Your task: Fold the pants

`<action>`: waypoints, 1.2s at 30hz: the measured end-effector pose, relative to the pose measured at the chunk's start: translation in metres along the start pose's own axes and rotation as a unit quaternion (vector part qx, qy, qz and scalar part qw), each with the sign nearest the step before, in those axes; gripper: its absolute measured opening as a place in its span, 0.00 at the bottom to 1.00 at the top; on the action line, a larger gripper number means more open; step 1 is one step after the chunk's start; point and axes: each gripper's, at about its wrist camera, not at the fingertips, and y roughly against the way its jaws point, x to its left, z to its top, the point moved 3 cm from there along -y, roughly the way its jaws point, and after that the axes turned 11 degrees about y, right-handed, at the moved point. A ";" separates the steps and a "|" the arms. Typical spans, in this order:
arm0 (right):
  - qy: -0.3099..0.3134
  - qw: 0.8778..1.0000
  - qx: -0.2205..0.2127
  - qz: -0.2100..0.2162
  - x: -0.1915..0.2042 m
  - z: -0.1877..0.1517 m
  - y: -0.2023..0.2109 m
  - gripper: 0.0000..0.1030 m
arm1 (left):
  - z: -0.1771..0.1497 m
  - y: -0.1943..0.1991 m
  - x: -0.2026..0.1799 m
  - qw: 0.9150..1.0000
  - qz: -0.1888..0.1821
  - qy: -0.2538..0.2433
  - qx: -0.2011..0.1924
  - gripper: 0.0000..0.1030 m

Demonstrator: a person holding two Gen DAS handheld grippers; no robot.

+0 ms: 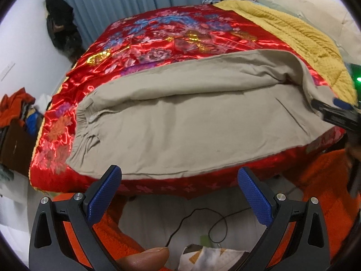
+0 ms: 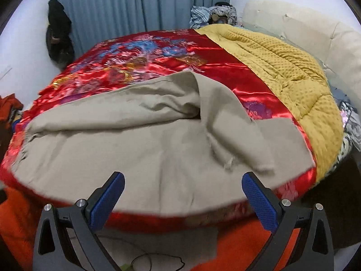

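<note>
We are looking at beige pants point(image 1: 180, 122) that are lying across the near part of a bed, on a shiny red floral quilt point(image 1: 158, 36), with the waistband point(image 1: 86, 122) bunching at the left and the legs running to the right. In the right wrist view the pants point(image 2: 135, 149) are reaching right to the near edge of the bed, and the leg end point(image 2: 259, 144) is lying turned over in a loose flap at the right.

We are judging the cloth to be soft, light cotton that is going to sag and drape when lifted (no stiffness to hold a crease by itself), and the satin under it is probably going to let it slide. The hem corners at the right and the waistband at the left are looking like the sensible places to pinch, since the thicker seams there should be giving the pads something to bite.

The left gripper point(image 1: 179, 185) is hanging released just off the near edge, grasping nothing, its blue pads point(image 1: 103, 194) standing wide apart. The right gripper point(image 2: 182, 192) is likewise spread wide and empty over the near edge of the cloth.

Farther right a mustard yellow blanket point(image 2: 282, 67) is covering the rest of the bed beside a cream headboard point(image 2: 304, 29). Blue curtains point(image 2: 135, 4) are hanging at the far wall, a dark bag point(image 2: 58, 36) is hanging at the far left, and an orange rug point(image 1: 327, 180) and a thin black cable point(image 1: 203, 221) are lying on the floor nearest us
</note>
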 end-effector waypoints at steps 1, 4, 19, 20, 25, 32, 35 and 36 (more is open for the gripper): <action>0.019 1.000 0.002 -0.013 0.001 0.006 -0.016 0.96 | 0.000 -0.003 0.000 1.000 0.001 0.000 0.005 1.00; 0.050 0.997 0.025 -0.059 -0.005 0.015 -0.053 0.86 | -0.001 -0.013 0.001 1.000 0.002 -0.002 0.017 1.00; 0.149 0.961 0.051 -0.227 -0.211 0.210 -0.129 0.30 | 0.054 -0.053 0.018 0.999 0.037 0.031 -0.015 1.00; 0.118 0.960 0.081 -0.241 -0.244 0.233 -0.148 0.64 | 0.062 -0.059 0.020 0.998 0.042 0.035 -0.025 1.00; 0.102 0.969 0.090 -0.204 -0.243 0.272 -0.176 0.78 | 0.080 -0.100 0.026 0.996 0.054 0.036 -0.067 1.00; 0.257 0.919 0.061 0.293 0.027 0.279 -0.214 0.53 | 0.077 -0.213 0.026 0.991 0.095 -0.031 -0.092 0.99; 0.361 0.857 0.087 0.356 0.126 0.276 -0.232 0.47 | 0.063 -0.227 0.037 0.992 0.064 0.002 -0.106 0.99; 0.388 0.843 0.098 0.360 0.146 0.275 -0.239 0.47 | 0.063 -0.226 0.039 0.992 0.063 0.005 -0.110 0.99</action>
